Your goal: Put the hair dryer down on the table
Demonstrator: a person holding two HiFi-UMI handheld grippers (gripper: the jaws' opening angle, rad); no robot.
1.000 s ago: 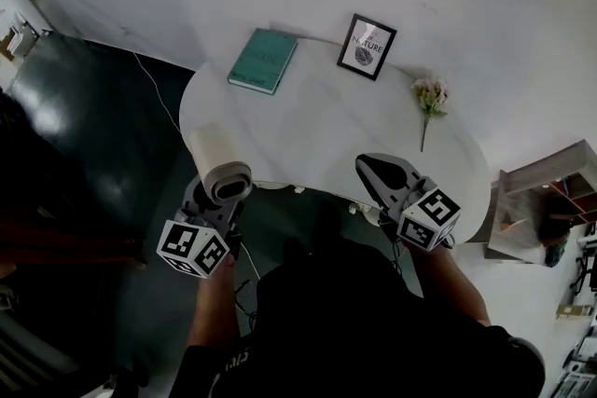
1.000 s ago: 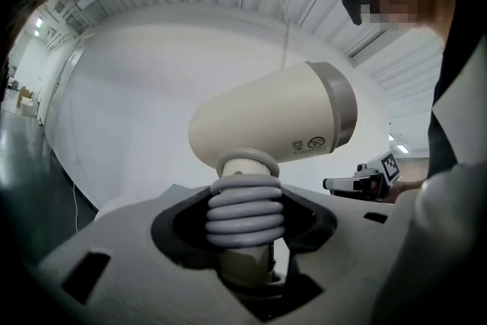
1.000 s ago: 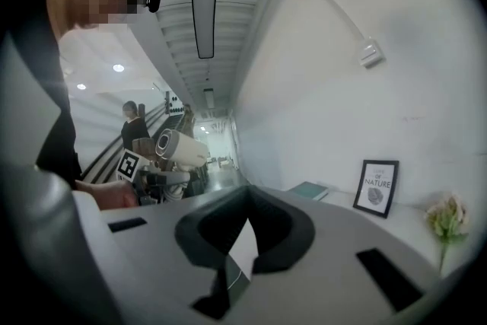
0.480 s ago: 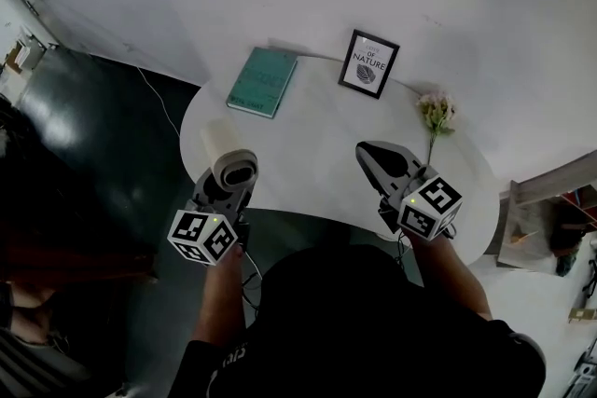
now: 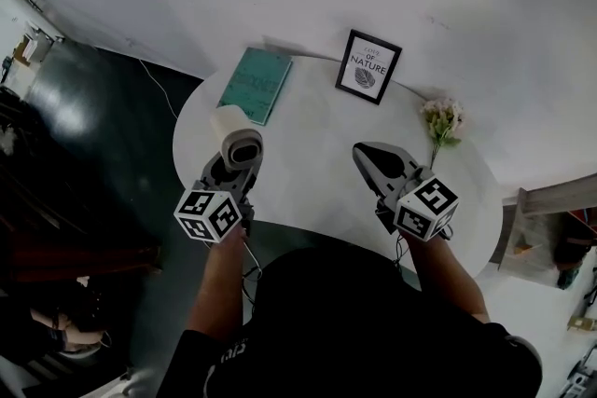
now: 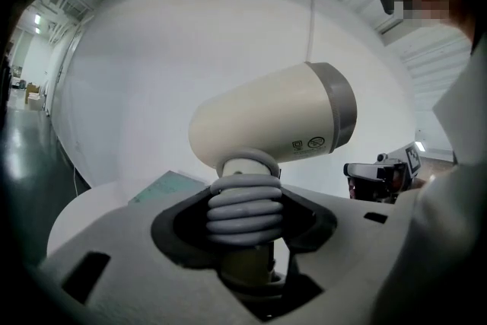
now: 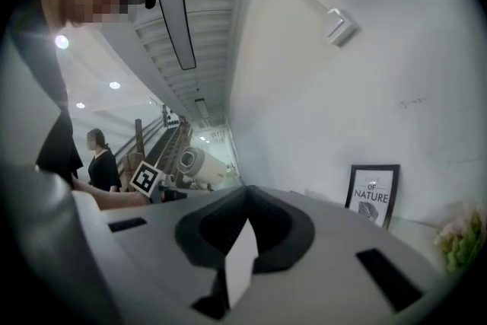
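Note:
A cream hair dryer with a grey nozzle ring is held upright over the left part of the white round table. My left gripper is shut on its handle. In the left gripper view the dryer's body points right, and the jaws clamp the grey ribbed collar below it. My right gripper hovers over the table's near right part, shut with nothing in it. In the right gripper view the jaws meet, and the hair dryer shows far to the left.
A teal book lies at the table's far left. A framed "NATURE" print stands at the back against the wall. A small bunch of flowers lies at the right. A cable runs over the dark floor to the left.
My left gripper has carried the hair dryer forward, from beyond the table's near left edge to above its left part. The right gripper has barely moved.

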